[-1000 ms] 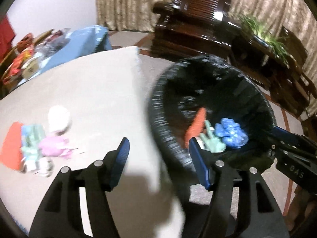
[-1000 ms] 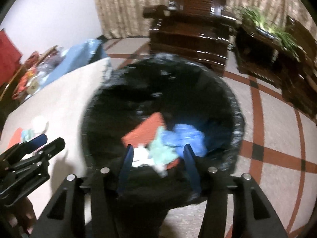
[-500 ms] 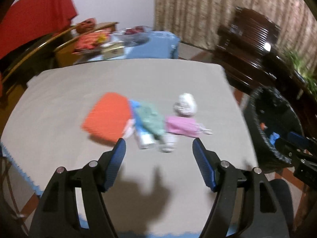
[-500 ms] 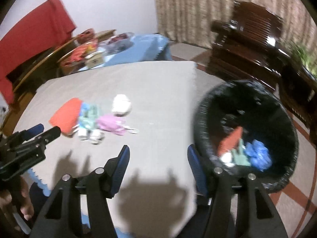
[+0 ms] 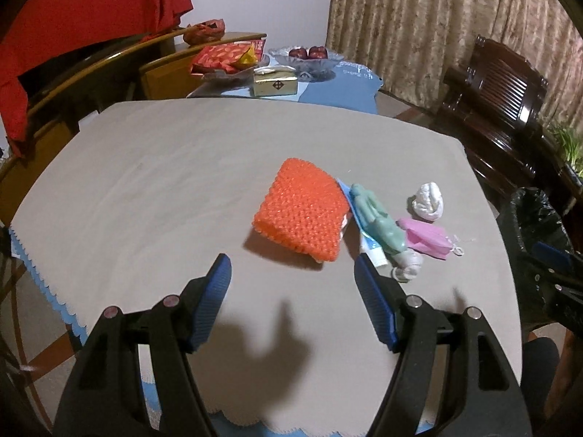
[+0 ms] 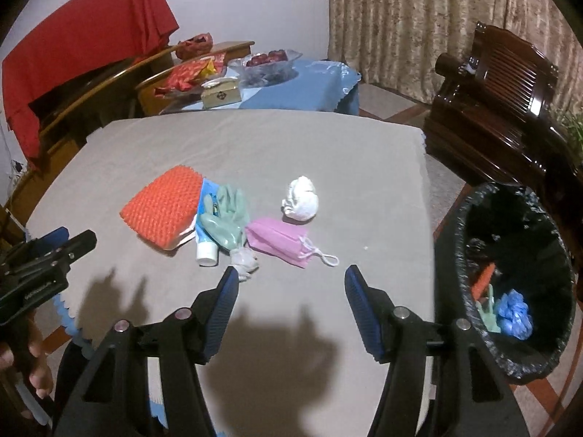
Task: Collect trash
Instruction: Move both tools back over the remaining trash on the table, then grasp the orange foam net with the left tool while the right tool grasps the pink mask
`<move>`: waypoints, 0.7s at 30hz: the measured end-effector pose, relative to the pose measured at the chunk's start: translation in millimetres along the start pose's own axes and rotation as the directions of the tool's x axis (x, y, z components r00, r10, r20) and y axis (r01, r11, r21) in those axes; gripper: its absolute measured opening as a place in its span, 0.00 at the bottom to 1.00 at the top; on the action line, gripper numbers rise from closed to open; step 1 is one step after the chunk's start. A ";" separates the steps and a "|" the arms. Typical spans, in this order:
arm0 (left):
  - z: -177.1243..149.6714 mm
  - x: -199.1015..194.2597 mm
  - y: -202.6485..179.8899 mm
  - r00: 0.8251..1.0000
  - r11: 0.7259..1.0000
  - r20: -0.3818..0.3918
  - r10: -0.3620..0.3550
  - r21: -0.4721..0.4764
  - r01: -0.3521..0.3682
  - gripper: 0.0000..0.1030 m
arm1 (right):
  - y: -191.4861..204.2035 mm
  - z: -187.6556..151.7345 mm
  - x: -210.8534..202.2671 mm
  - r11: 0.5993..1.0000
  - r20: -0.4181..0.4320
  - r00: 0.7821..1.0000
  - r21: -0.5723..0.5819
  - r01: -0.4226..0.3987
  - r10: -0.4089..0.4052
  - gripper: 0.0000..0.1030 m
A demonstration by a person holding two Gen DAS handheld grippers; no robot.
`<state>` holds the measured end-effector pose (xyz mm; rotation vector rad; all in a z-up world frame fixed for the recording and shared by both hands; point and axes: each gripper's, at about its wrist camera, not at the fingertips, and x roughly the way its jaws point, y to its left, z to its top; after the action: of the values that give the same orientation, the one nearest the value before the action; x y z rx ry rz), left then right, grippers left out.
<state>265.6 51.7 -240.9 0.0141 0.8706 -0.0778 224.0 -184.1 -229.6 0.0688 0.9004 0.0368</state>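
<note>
I've swung both hand-held grippers, left (image 5: 292, 284) and right (image 6: 290, 289), from the bin (image 6: 452, 247) back over the bench (image 5: 145, 182); jaws apart, empty, ready for the mask (image 6: 278, 240).

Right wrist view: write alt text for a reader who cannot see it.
The open, empty right gripper hovers over a grey table holding a cluster of trash: an orange bubble-wrap pouch, a green rubber glove, a pink face mask and a crumpled white tissue. A black-lined trash bin with trash inside stands to the right.
</note>
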 end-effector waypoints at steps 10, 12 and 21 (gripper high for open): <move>8.2 53.7 3.2 0.998 0.999 -0.052 -0.033 0.018 0.034 0.66 | 13.6 5.1 44.6 1.000 -0.037 0.999 -0.020 -0.001 0.000 0.58; 10.1 66.7 2.2 0.997 0.999 -0.064 -0.041 0.021 0.043 0.66 | 14.0 7.0 54.6 1.000 -0.041 0.999 -0.025 0.000 -0.001 0.58; 13.8 117.9 -5.7 0.990 0.998 -0.124 -0.062 0.021 0.065 0.59 | 7.5 16.2 91.6 1.000 -0.070 0.997 -0.025 0.012 -0.014 0.58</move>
<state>351.3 38.1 -321.9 0.0144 0.9932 -0.1484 293.5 -171.7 -290.6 0.0391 0.9703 0.0387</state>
